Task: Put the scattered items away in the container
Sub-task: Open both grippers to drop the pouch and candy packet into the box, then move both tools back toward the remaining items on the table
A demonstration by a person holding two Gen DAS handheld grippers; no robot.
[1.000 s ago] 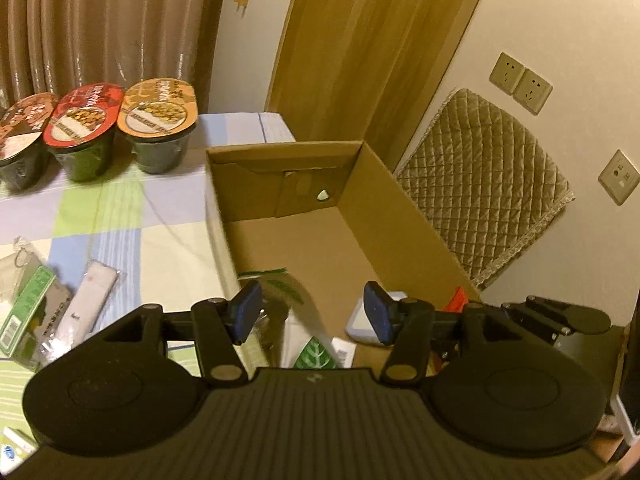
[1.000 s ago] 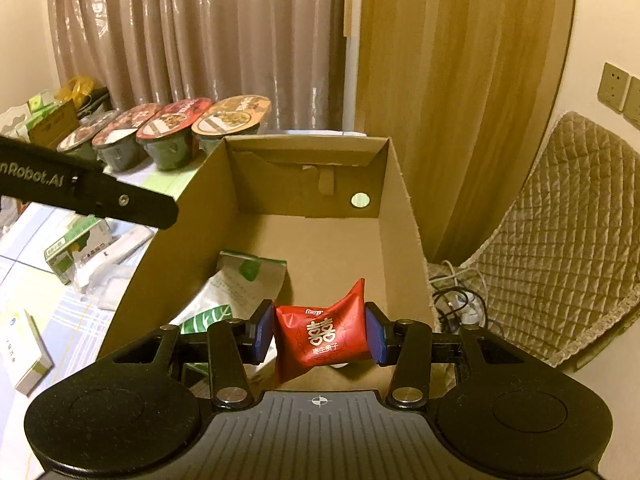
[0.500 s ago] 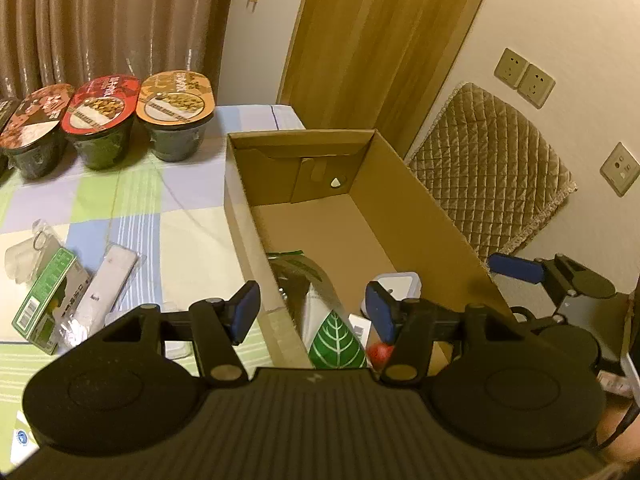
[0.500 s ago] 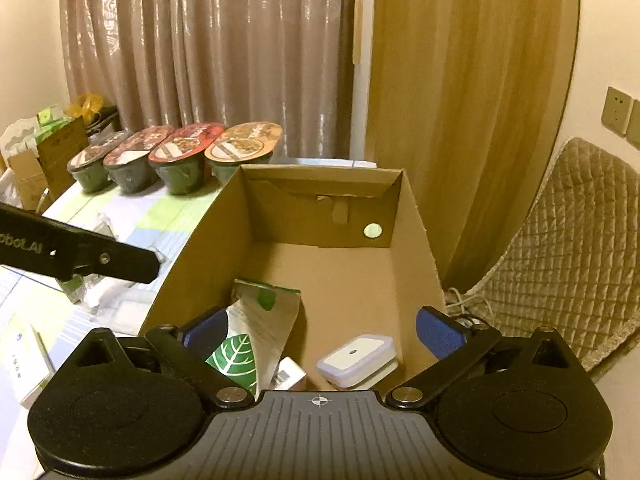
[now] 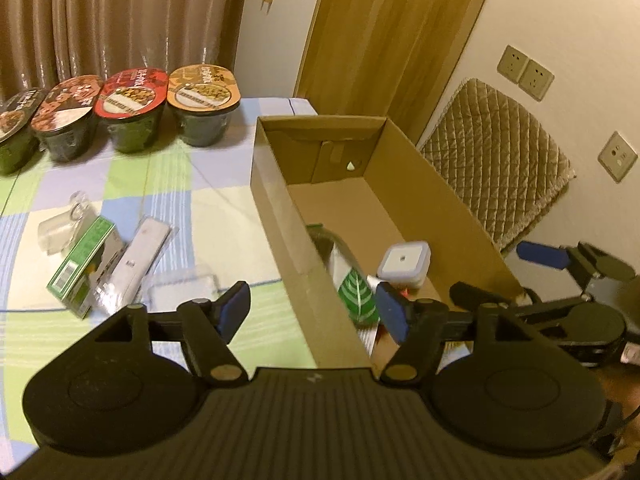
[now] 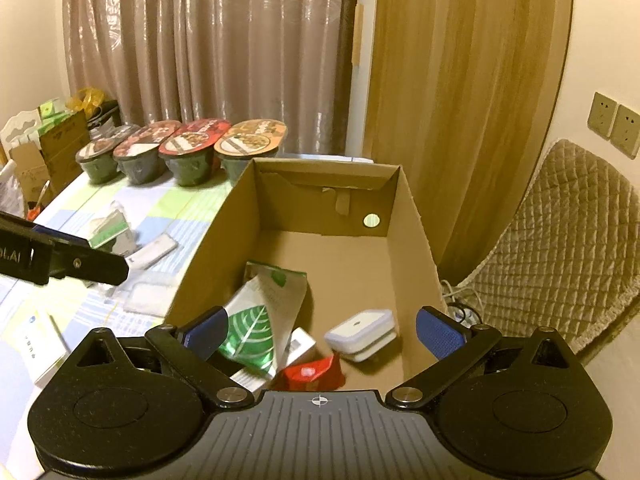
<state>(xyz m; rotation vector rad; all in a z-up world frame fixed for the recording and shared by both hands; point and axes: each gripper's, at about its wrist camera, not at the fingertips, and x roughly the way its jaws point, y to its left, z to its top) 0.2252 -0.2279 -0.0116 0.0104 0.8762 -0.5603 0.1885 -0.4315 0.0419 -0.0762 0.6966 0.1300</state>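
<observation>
Left wrist view: the left gripper point(image 5: 314, 310) hangs above the box's near left wall, jaws apart and empty, one finger over the table and the other over the inside of the box point(image 5: 432, 188). The box stands at the table's right edge, its far half bare cardboard. In its near end lie a leaf-print pouch point(image 5: 357, 293) leaning on the left wall and a white case point(image 5: 405, 259) to its right. Left of the box, on the checked cloth point(image 5: 208, 208), lie a green carton point(image 5: 82, 259), a white packet point(image 5: 141, 250) and a clear tray point(image 5: 182, 285), close together, with open cloth between them and the box wall. Four noodle bowls point(image 5: 134, 110) line the far edge. The right gripper point(image 5: 542, 256) shows at the far right, outside the box's right wall.

Right wrist view: the right gripper point(image 6: 320, 332) hovers over the box's point(image 6: 416, 240) near end, jaws spread wide, holding nothing. Below it a red packet point(image 6: 312, 374) lies on the box floor, between the pouch point(image 6: 260, 320) and the case point(image 6: 362, 334). The far floor is free. A quilted chair point(image 6: 560, 248) stands just right of the box.
</observation>
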